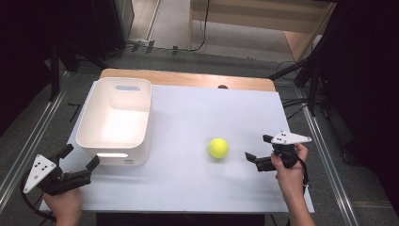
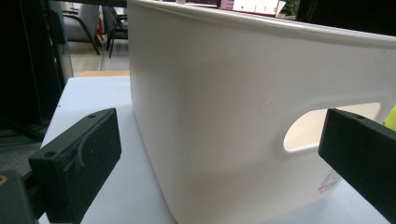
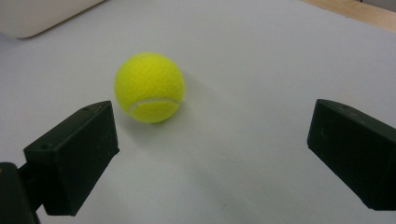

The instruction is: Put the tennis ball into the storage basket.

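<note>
A yellow tennis ball (image 1: 219, 148) lies on the white table top (image 1: 188, 183), right of centre. My right gripper (image 1: 258, 147) is open just right of the ball, jaws pointing at it with a small gap between. In the right gripper view the ball (image 3: 149, 86) sits ahead and left of the open right gripper (image 3: 210, 149), nothing between its jaws. A white plastic bin (image 1: 115, 120), empty, stands at the left. My left gripper (image 1: 81, 156) is open at the bin's near left corner. In the left gripper view the bin's wall (image 2: 210, 84) with its handle slot (image 2: 308, 130) stands just beyond the spread jaws.
A wooden strip (image 1: 188, 79) runs along the table's far edge. Metal rails (image 1: 28, 141) and dark frames flank the table on the floor, with cables at the right (image 1: 296, 101). The bin's corner (image 3: 42, 14) shows at the top left of the right gripper view.
</note>
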Available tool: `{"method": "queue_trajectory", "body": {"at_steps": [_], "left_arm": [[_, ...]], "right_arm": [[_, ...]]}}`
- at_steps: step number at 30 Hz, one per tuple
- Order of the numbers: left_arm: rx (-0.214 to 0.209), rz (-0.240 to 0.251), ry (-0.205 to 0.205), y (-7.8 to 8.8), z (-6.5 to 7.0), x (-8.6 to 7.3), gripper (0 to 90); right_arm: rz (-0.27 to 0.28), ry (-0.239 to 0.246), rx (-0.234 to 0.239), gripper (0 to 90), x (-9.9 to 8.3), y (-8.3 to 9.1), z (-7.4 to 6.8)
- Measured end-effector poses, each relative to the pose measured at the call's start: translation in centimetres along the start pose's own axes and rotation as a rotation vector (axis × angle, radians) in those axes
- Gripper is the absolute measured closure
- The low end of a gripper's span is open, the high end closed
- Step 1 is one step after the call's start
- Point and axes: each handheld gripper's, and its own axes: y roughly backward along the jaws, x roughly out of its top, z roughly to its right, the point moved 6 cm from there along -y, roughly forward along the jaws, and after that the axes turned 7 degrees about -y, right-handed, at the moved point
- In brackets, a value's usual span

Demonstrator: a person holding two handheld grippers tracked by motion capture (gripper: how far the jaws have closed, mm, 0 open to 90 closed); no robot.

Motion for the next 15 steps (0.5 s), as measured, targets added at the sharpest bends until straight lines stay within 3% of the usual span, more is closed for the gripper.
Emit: {"method": "queue_trajectory", "body": {"at_steps": [15], "left_arm": [[-0.001, -0.003, -0.001, 0.0, 0.0, 0.0, 0.0]], "right_arm": [[-0.07, 0.049, 0.021, 0.4, 2.0, -2.0, -1.4]]}}
